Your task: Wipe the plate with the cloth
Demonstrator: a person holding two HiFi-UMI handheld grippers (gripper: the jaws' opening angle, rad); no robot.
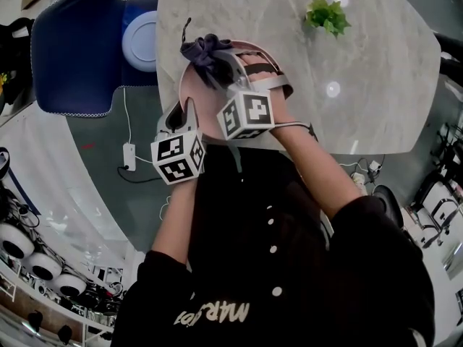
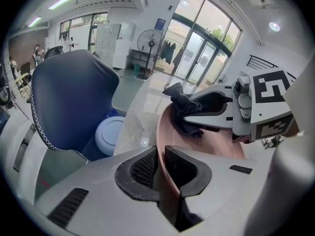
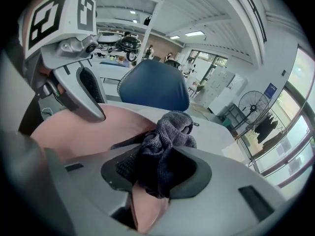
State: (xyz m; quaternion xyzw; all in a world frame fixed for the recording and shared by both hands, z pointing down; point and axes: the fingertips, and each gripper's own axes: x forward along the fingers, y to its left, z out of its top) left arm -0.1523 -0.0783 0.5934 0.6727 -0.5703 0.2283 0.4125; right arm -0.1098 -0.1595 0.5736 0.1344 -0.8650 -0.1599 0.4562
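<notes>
Fingers (image 2: 142,167) on the left gripper (image 2: 160,173) are nearly together, pinched on the near rim of the pink plate (image 2: 205,142), which runs edge-on between them. Plate sits tilted over the near-left corner of the marble surface (image 1: 289,71); can't tell whether its far edge rests on it. Right gripper (image 3: 157,176) has its fingers clamped on a bunched dark grey cloth (image 3: 167,134), w/ the wad lying against the plate's inner face toward the far rim. To do this step well, imo: hold the left grip firm & steady, since a rim pinch is a small hold and cloth pressure could lever the plate out. I'd press only lightly w/ the right and sweep in arcs from the far rim across the centre toward the left fingers, w/o knocking them. Only part of the wad seems to touch, so each pass likely covers little; I'd overlap passes. Further out, a blue chair (image 1: 72,49) w/ a white round thing (image 1: 141,40) sits by the surface's left edge. Small green plant (image 1: 327,16) is well apart on the far side, so neither looks in the way.
</notes>
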